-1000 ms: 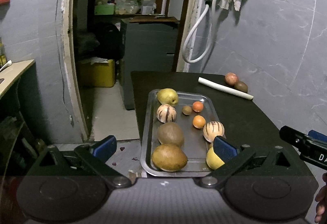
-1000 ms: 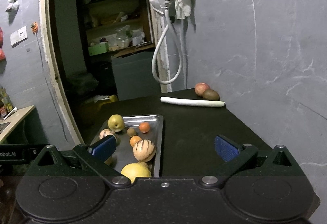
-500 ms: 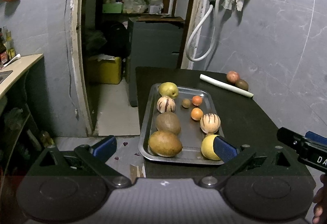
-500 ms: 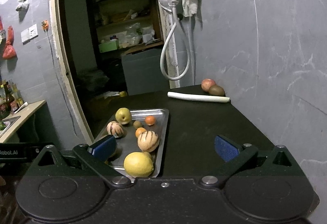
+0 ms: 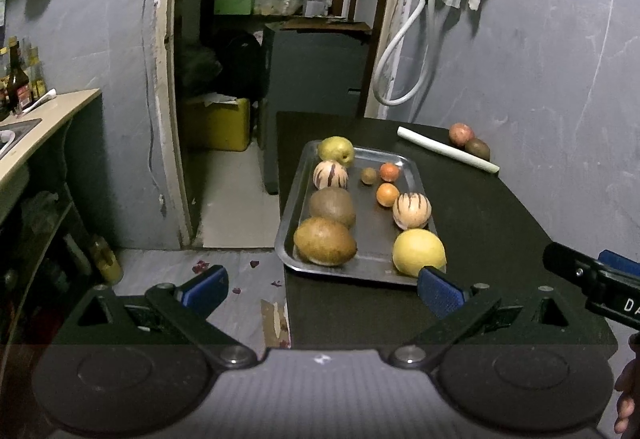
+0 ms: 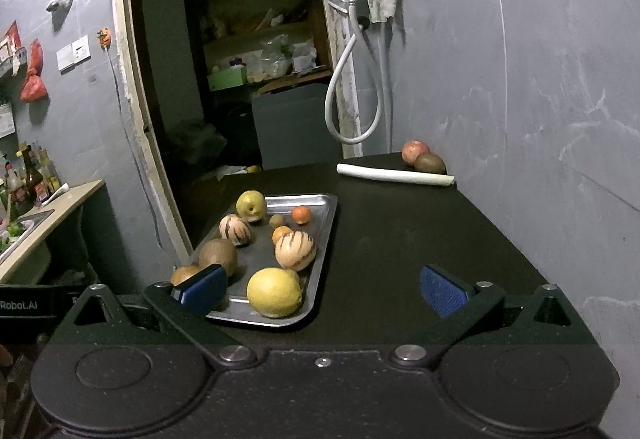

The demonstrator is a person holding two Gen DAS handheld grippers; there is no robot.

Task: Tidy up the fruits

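Here, the left tool (image 5: 320, 291) and right tool (image 6: 322, 289) hover wide open, holding nothing, before the desk's (image 6: 420, 239) near edge. The metal tray (image 5: 294, 207) along its left edge holds nine fruits, a yellow lemon (image 5: 419, 252) nearest.

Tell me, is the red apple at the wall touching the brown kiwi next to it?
Cannot tell. In both wrist views the red apple and the brown kiwi overlap with no visible gap, but the kiwi sits partly in front, so contact is not plain.
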